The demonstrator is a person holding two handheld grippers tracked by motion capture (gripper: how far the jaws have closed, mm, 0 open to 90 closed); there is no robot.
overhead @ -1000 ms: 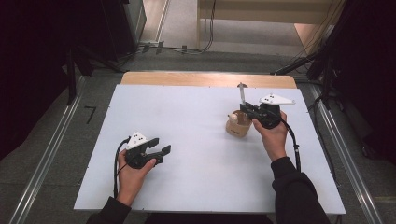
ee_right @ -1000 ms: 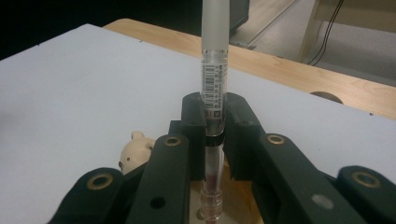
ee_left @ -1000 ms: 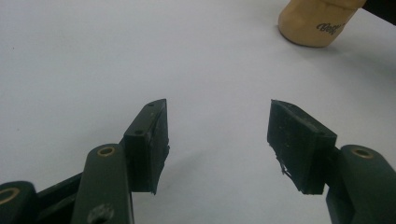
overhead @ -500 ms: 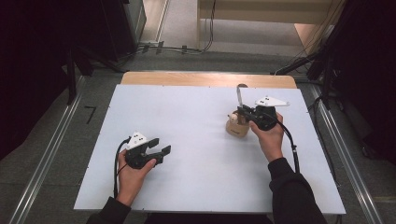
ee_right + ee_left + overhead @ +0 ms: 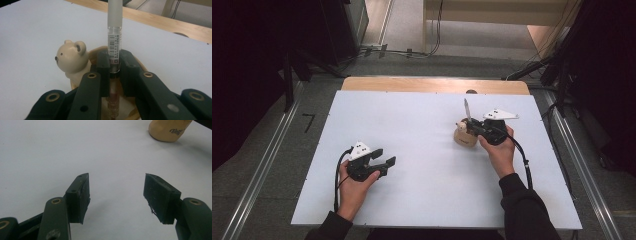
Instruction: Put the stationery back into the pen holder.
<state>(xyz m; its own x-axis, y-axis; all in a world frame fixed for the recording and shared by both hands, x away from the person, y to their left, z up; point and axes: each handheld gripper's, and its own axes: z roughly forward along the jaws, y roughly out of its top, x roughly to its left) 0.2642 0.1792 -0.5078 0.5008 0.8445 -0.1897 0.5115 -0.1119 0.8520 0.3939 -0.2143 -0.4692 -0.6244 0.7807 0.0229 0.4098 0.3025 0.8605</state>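
A tan pen holder (image 5: 463,139) with a cream bear figure (image 5: 72,58) on its rim stands on the right half of the white table (image 5: 422,130). My right gripper (image 5: 470,126) is shut on a pen (image 5: 114,42) with a frosted cap and barcode label. The pen stands upright, its lower end down inside the holder (image 5: 96,51). In the high view the pen (image 5: 466,109) sticks up above the gripper. My left gripper (image 5: 384,156) rests near the front left with its jaws open and nothing between them (image 5: 116,192). The holder (image 5: 167,130) lies far ahead of it.
A wooden strip (image 5: 434,85) runs along the table's far edge. Metal rails (image 5: 267,165) flank the table on both sides, and cables lie on the floor beyond it. A cable trails from each gripper.
My right gripper has shifted slightly toward the holder, and the pen now stands a little lower. The left gripper has stayed put.
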